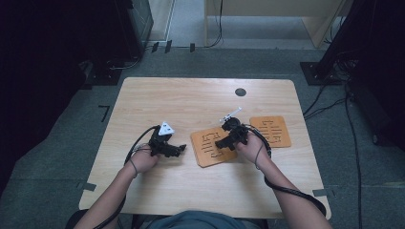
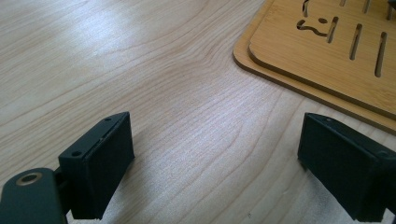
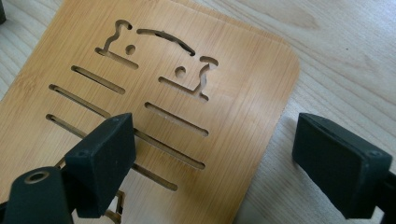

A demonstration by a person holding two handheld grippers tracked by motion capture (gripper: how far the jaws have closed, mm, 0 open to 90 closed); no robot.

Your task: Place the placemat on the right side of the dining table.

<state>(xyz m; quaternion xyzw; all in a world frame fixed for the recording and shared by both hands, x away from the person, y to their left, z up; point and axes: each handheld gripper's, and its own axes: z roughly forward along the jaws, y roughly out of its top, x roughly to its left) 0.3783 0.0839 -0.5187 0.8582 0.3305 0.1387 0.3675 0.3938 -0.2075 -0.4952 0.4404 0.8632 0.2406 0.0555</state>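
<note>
Bamboo trivets with slotted cut-outs lie on the pale wooden bench (image 1: 157,95): a stacked pair (image 1: 210,145) near the middle, seen as two layers in the left gripper view, and a single trivet (image 1: 272,131) to its right, apart from the pair. The left gripper (image 1: 177,150) hovers over bare wood just left of the stack, its jaws spread wide with nothing between them. The right gripper (image 1: 223,143) is above the stacked pair, jaws also wide apart and empty, one jaw over the top trivet (image 3: 154,107), the other beyond its edge.
</note>
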